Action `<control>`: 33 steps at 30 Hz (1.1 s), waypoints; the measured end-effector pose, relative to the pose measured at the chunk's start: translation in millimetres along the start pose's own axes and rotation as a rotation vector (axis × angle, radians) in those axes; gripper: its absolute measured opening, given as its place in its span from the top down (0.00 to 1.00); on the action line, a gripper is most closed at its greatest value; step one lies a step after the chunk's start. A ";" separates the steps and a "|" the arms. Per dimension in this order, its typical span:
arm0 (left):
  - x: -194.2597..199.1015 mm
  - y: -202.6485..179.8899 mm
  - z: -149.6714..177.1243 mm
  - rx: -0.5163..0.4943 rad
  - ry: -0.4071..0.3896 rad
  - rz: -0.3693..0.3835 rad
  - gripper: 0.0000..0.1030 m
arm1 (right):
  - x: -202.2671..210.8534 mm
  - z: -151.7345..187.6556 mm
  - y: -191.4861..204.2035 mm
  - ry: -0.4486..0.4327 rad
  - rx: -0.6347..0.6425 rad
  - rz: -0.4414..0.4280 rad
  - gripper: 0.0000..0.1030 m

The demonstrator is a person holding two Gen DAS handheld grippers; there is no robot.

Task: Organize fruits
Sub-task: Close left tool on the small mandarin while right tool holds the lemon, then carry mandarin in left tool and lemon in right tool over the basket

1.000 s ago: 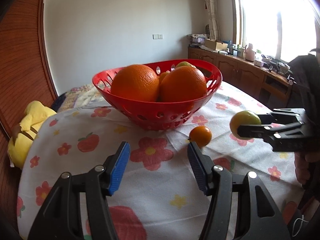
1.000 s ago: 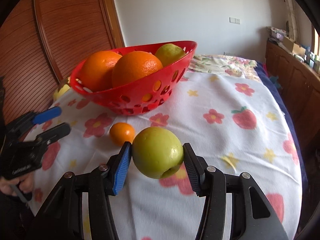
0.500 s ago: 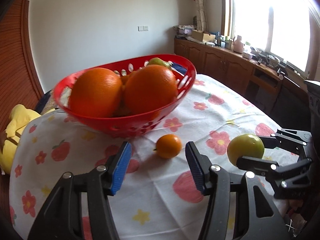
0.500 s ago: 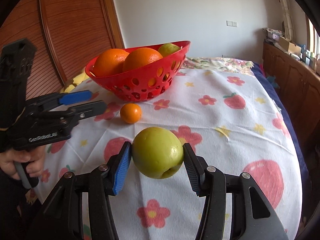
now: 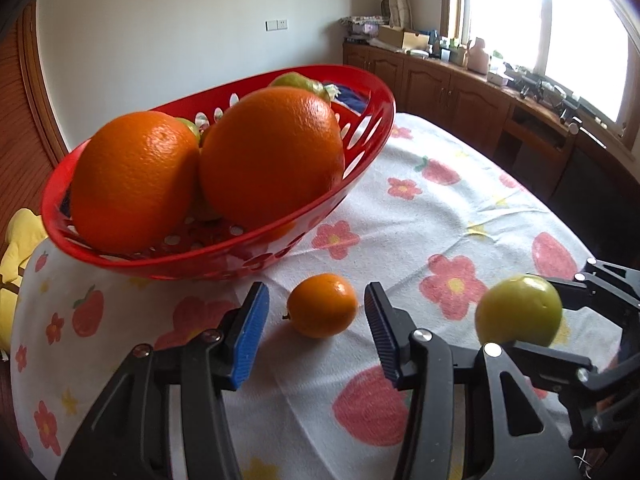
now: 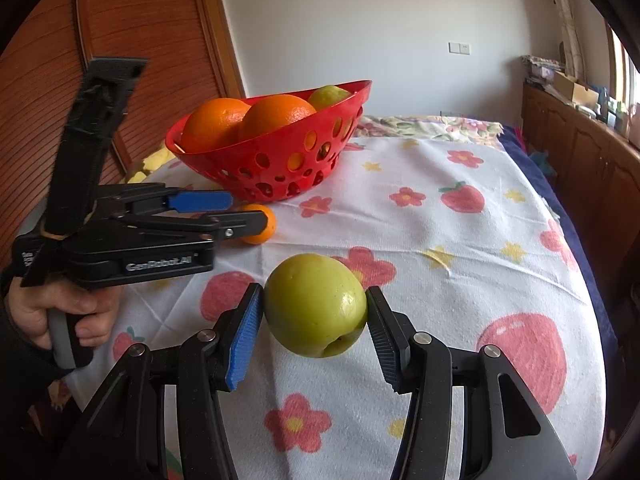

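We worked over a desk (image 6: 460,240) draped in a white cotton cloth printed with flowers and strawberries, where a red perforated plastic basket (image 5: 360,152) already held two big oranges (image 5: 272,160) and some greenish fruit behind them. Just in front of the basket, on the cloth, lay a small round orange citrus (image 5: 322,311), apart from the basket wall. We judged it light, firm under a thin, slightly slick rind, and apt to roll, so the hold should fall across its widest middle with gentle pressure. Our left claw (image 5: 316,332) pointed steeply down at it, its blue-padded jaws straddling the fruit and closing, with clear gaps on both sides, so nothing was gripped yet. Our right claw (image 6: 315,328) hovered above the cloth, nearer us and to the right, clamped on a smooth green apple-like fruit (image 6: 316,304) held across its middle, pads pressing both flanks. In the right wrist view a hand (image 6: 52,312) grasped the left tool's handle.
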State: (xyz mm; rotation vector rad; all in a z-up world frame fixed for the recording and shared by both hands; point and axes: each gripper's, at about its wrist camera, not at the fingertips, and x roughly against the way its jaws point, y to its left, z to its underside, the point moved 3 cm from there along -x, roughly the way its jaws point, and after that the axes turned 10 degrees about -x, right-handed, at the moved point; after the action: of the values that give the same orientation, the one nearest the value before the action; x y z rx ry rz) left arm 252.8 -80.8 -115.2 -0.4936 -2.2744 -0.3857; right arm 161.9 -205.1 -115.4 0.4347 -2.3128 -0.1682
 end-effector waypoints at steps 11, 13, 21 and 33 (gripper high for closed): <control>-9.9 -0.4 1.0 -0.011 0.033 0.021 0.62 | -0.3 -0.4 -0.5 0.000 -0.004 -0.001 0.49; -7.7 -1.2 0.6 -0.013 0.033 0.023 0.62 | -0.4 -0.4 -1.2 0.000 -0.008 -0.001 0.49; 20.7 -1.8 13.9 0.005 -0.011 0.039 0.62 | -1.1 -0.4 -2.0 0.002 -0.009 -0.001 0.49; 67.9 2.8 17.7 0.011 -0.081 0.029 0.62 | -0.6 0.2 -3.0 0.002 -0.008 0.001 0.49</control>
State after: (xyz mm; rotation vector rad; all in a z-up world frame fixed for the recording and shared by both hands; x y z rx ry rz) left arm 200.0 -55.4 -76.5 -0.5450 -2.3432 -0.3441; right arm 162.9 -207.6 -116.7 0.4301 -2.3099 -0.1762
